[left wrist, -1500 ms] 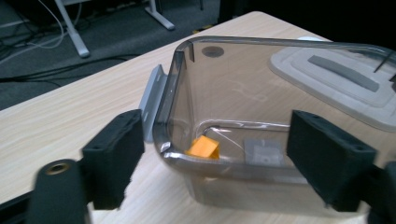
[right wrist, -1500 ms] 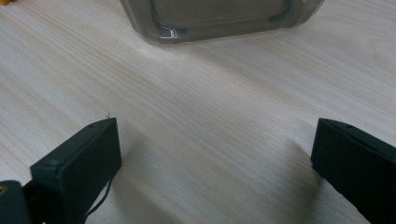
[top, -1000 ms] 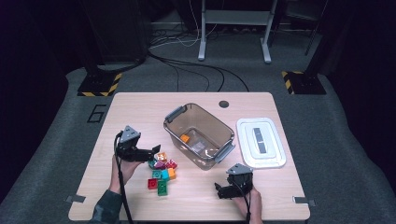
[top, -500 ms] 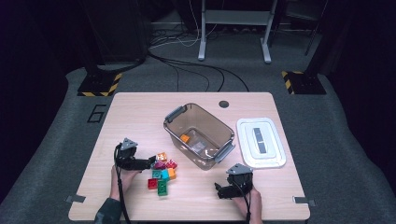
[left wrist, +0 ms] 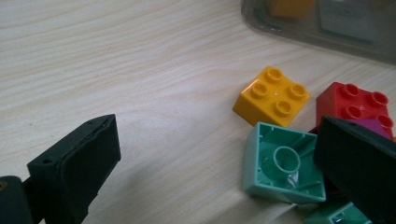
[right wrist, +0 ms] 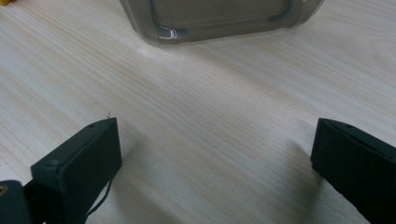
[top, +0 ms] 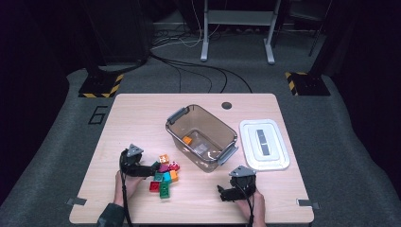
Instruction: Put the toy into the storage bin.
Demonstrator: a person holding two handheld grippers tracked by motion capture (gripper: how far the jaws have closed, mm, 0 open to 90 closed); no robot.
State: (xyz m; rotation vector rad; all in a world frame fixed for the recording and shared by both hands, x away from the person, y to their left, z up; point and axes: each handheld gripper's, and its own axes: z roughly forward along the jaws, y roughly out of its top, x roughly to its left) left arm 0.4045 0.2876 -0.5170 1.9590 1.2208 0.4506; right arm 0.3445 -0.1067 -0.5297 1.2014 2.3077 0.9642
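Your left gripper (left wrist: 210, 163) has its jaws spread wide and low over the table (top: 137, 118), holding nothing. Its right jaw overlaps the near corner of the mint-green brick (left wrist: 282, 163), which lies upside down with its hollow underside and centre tube facing up. That brick is square, so no long axis shows; one corner points toward the jaws' gap. Just beyond it the yellow brick (left wrist: 272, 95) sits studs up, and the red brick (left wrist: 355, 105) lies beside that, also studs up, partly behind the jaw. In the high view these belong to a small pile of bricks (top: 164, 176) near the table's front edge, just right of your left hand (top: 124, 184).

Your right gripper (right wrist: 215, 163) also stands open, jaws wide apart over bare wood, gripping nothing, pointed toward the bin's near wall.

The clear bin (top: 201, 137) sits mid-table, turned at an angle, grey handles at two ends. Inside lie an orange brick (top: 187, 140) and a label on the floor. The white lid (top: 264, 144) lies flat just right of the bin.
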